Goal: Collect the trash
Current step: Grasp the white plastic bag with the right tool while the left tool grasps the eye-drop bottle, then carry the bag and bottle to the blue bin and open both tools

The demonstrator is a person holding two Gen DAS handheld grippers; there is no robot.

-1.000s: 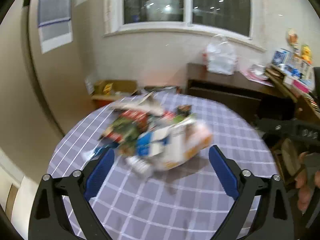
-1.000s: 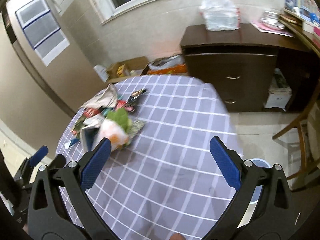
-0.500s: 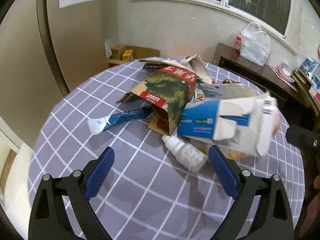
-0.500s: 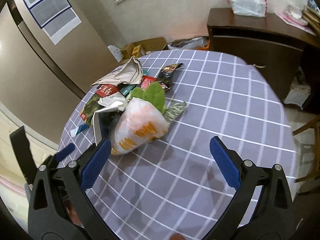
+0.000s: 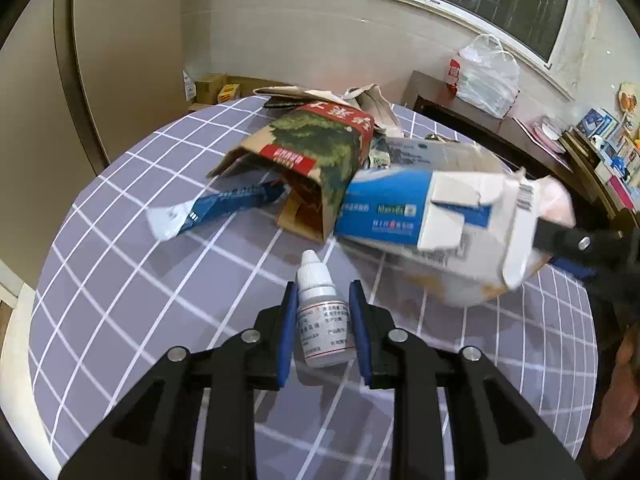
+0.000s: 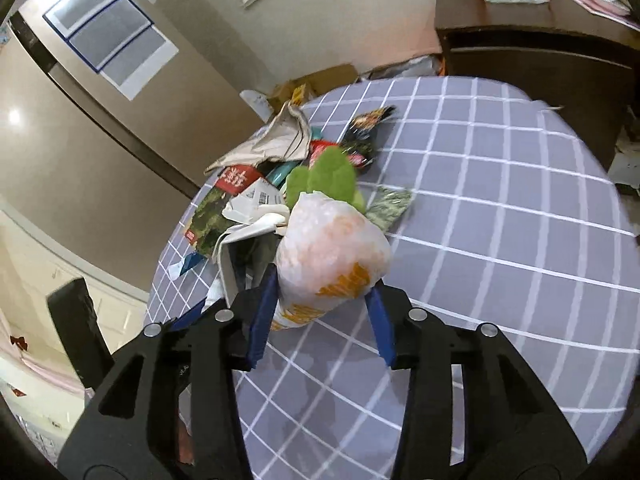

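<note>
Trash is heaped on a round table with a grey checked cloth. A small white dropper bottle lies near the front of it. My left gripper has its jaws closing, and the blue pads touch both sides of the bottle. Behind it lie a green-and-red cardboard box, a blue-and-white carton and a blue sachet. In the right wrist view my right gripper is closing on an orange-and-white plastic bag, with a pad against each side. Green leaves stick out behind the bag.
A dark wooden cabinet with a white plastic bag on it stands behind the table. Cardboard boxes sit on the floor by the wall. A crowded shelf is at the right. A person's hand shows at the right edge.
Both grippers came down toward the pile with wide jaws, then closed in. The left now brackets the dropper bottle and the right the plastic bag.
</note>
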